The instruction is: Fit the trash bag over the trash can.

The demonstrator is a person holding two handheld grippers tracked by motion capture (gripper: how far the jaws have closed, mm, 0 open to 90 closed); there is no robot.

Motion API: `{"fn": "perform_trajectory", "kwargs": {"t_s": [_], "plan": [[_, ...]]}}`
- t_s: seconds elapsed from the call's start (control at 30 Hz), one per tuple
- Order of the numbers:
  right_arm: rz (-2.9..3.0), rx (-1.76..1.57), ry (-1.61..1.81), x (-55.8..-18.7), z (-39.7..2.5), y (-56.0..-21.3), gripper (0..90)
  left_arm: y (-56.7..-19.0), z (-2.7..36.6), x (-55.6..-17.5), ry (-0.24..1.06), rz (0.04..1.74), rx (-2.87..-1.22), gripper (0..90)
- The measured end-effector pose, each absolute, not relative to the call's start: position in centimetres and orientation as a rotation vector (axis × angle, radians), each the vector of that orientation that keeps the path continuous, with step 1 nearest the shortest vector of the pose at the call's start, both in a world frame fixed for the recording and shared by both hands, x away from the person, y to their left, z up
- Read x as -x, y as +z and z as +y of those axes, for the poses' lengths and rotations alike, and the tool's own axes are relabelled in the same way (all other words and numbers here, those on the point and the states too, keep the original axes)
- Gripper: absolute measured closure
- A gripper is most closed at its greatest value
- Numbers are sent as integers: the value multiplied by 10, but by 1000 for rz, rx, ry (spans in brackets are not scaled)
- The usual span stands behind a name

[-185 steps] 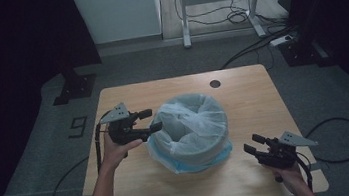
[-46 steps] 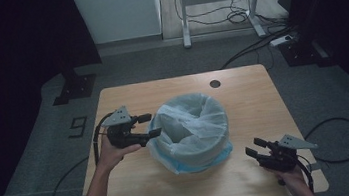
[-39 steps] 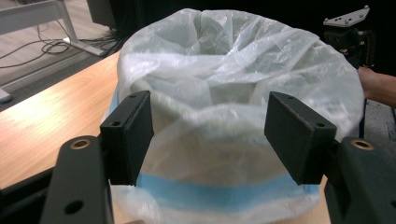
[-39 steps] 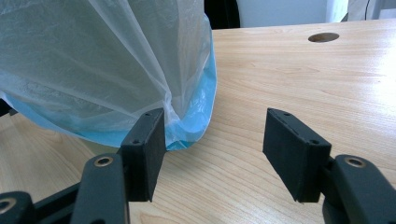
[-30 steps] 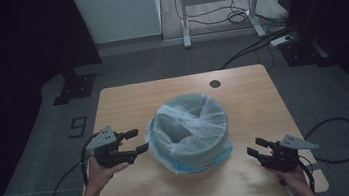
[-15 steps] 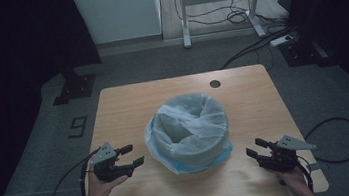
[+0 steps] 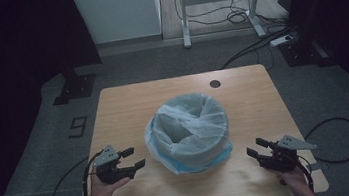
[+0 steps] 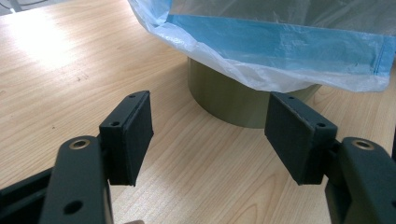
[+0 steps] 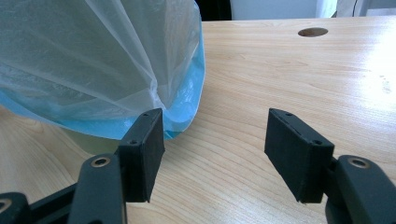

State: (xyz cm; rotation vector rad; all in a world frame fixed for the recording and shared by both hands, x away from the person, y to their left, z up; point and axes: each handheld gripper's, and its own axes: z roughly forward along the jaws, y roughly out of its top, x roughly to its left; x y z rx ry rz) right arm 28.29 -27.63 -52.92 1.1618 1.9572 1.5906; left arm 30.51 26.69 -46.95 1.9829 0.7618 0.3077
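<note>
Grippers, left (image 7: 130, 160) and right (image 7: 258, 149), jaws spread and empty, flank lined bin (image 7: 188, 126) at frame centre; left sits nearer.

Bin (image 8: 243, 100) mostly under bag (image 8: 280, 51)

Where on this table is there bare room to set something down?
Bare wood lies behind the lined bin up to the cable hole, and along both side edges. The front is crowded by the left tool and right tool.
</note>
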Motion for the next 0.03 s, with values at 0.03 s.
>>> {"fn": "perform_trajectory", "kwargs": {"t_s": [0.03], "plan": [[1956, -1165, 1591, -283, -276, -529, 369, -469, 267, -305, 308, 762, -1983, 316]]}}
